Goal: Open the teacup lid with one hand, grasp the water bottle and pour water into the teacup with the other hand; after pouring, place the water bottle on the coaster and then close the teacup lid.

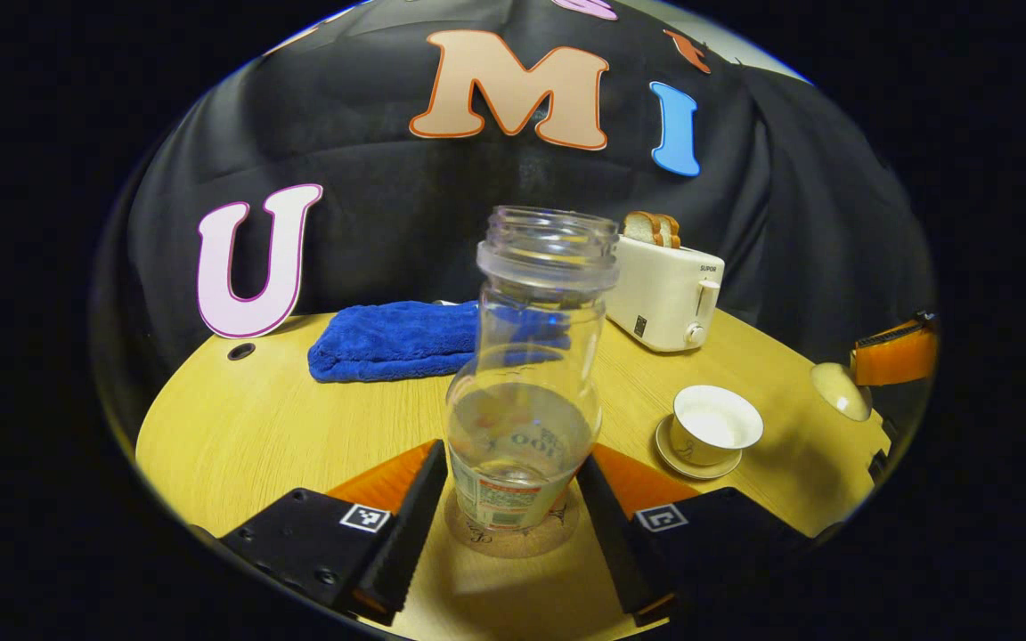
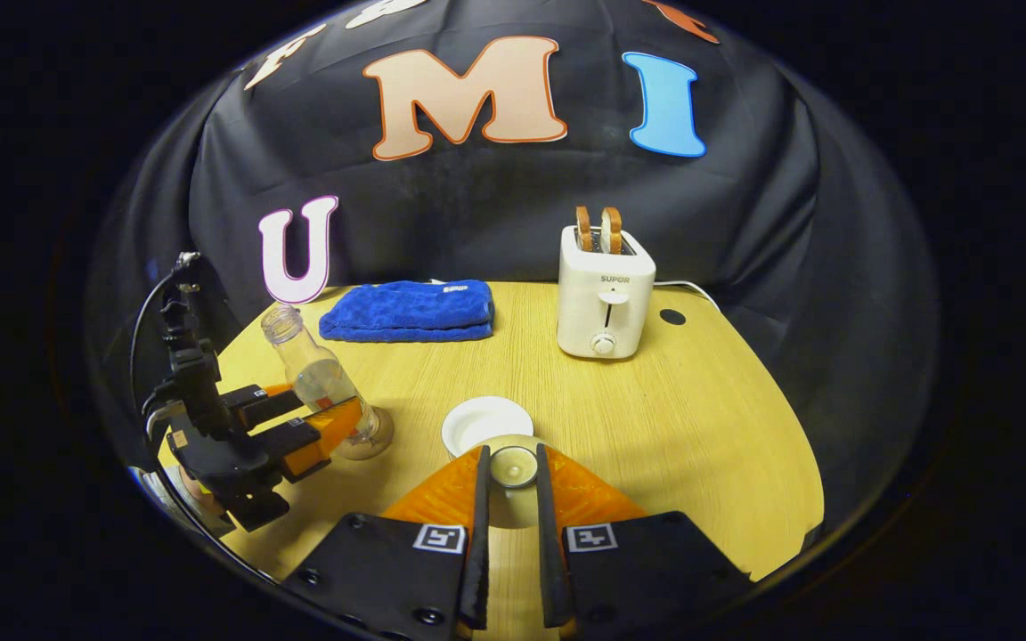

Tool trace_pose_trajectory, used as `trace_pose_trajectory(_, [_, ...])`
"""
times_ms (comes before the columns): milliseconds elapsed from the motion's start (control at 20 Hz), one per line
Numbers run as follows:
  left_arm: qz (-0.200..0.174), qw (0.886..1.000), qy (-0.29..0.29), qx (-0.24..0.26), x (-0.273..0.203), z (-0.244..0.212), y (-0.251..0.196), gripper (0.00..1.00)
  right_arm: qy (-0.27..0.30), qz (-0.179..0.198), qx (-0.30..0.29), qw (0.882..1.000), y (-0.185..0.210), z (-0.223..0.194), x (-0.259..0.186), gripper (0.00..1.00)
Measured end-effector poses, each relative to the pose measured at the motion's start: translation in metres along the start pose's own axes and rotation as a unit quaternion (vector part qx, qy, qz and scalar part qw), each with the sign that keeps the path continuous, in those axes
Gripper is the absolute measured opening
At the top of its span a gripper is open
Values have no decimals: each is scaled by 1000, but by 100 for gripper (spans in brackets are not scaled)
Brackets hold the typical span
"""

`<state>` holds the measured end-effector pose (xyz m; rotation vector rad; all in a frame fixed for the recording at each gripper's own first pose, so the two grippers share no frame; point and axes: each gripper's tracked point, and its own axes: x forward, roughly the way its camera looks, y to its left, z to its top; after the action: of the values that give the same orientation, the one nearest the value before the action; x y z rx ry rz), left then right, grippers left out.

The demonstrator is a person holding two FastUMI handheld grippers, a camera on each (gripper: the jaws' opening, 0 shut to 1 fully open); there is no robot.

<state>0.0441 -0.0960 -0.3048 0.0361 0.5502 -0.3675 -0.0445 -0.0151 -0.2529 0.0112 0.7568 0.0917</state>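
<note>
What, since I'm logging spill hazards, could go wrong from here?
1. The clear uncapped plastic bottle holds water and stands on the round cork coaster between the left hand-held gripper's fingers; an uneven release could tip it.
2. The right hand-held gripper holds the white ceramic lid in a narrow pinch; it might slip or land off-centre on the open white teacup.

Coaster mostly covered by bottle, rim print too small to be made out. Lid partly cut by picture edge in left gripper view; in right gripper view its rim partly hidden by fingers. Cup lower part hidden behind lid. Left gripper contact with bottle can't be told, tbh. Cup interior washed out.
</note>
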Motion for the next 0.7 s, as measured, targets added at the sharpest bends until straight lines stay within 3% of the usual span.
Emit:
trace_pose_trajectory(100, [0, 1000, 0, -2, -3, -3, 1, 94, 2, 7, -2, 1000, 6, 1, 6, 27])
trace_pose_trajectory(700, [1, 999, 2, 33, -24, 2, -6, 96, -14, 34, 6, 999, 24, 19, 40, 27])
